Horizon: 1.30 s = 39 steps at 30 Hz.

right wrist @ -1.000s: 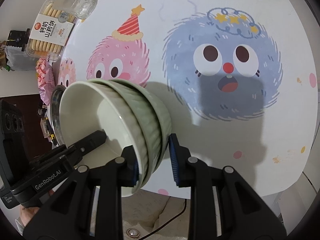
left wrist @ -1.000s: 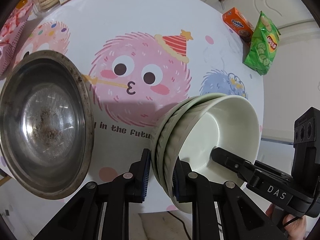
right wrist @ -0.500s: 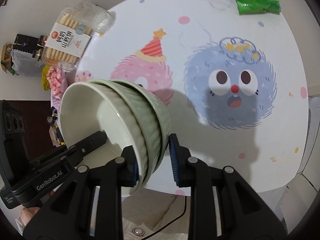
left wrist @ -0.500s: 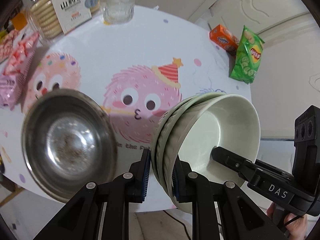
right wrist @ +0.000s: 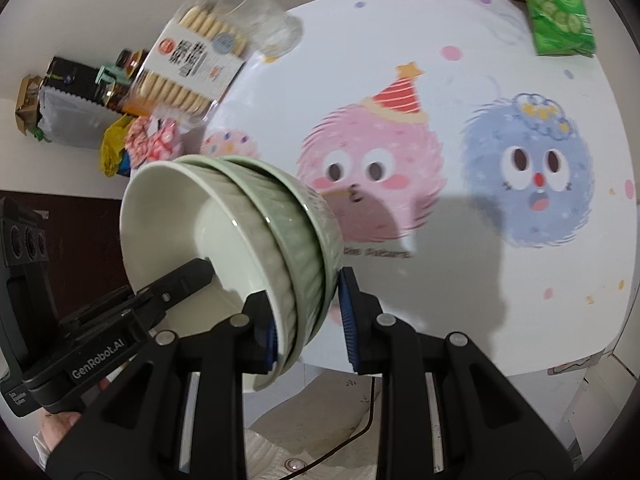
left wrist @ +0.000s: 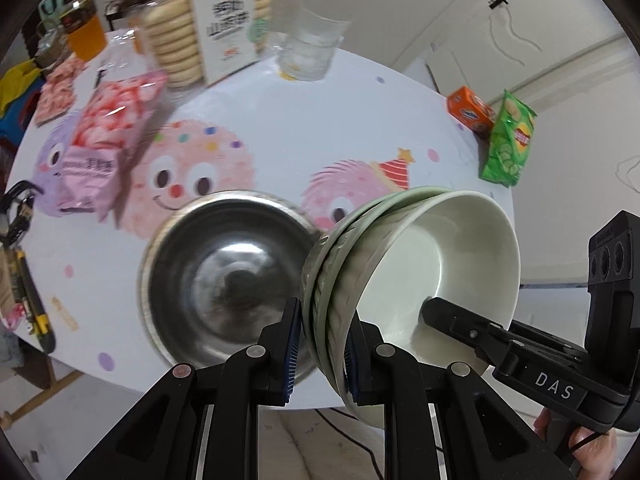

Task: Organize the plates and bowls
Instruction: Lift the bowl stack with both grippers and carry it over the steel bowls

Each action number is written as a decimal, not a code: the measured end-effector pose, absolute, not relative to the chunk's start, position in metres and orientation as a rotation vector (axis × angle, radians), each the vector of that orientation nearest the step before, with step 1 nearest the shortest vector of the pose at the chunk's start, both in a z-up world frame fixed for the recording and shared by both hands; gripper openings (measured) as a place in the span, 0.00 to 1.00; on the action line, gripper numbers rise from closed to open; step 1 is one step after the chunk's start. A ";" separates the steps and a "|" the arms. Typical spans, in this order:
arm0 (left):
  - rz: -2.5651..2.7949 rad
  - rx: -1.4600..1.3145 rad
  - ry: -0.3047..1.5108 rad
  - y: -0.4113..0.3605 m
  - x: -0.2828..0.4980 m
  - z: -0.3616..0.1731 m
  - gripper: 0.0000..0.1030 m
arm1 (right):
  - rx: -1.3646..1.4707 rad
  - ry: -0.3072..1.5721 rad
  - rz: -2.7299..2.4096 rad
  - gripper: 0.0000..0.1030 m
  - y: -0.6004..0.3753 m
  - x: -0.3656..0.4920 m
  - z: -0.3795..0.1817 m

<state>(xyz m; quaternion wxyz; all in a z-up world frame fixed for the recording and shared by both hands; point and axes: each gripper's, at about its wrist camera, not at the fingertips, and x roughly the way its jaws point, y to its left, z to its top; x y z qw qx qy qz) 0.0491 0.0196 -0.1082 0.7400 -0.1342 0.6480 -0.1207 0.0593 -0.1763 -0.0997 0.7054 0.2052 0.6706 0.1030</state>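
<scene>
Left claw is clamped narrow on the rim of a stack of bowls, pads on either side of the nested walls; stack is tipped on its side, opening facing right of the claw, held up off the table. Right claw grips the same stack from the opposite rim: its left pad sits inside the inner bowl, its right pad looks just off the outer green wall, so contact on that side is unclear. Each claw shows in the other's view, reaching into the white inner bowl. Just left of the left claw, below the stack, a metal bowl sits on the table near its front edge. Beyond it, a pink snack bag, a biscuit box and a glass at the far side. Far right of the left claw, a green chip bag and an orange box near the table edge. Ahead of the right claw, bare table with cartoon prints.
</scene>
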 end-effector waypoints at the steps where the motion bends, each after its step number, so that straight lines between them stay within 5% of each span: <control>1: -0.260 -0.299 1.422 0.026 0.047 -0.109 0.18 | 0.454 1.494 0.236 0.28 -0.168 0.059 -0.101; 14: -0.196 -0.333 1.480 0.091 0.037 -0.148 0.18 | 0.445 1.561 0.273 0.28 -0.099 0.060 -0.134; 39: -0.230 -0.280 1.551 0.092 0.063 -0.204 0.18 | 0.485 1.627 0.190 0.28 -0.092 0.065 -0.191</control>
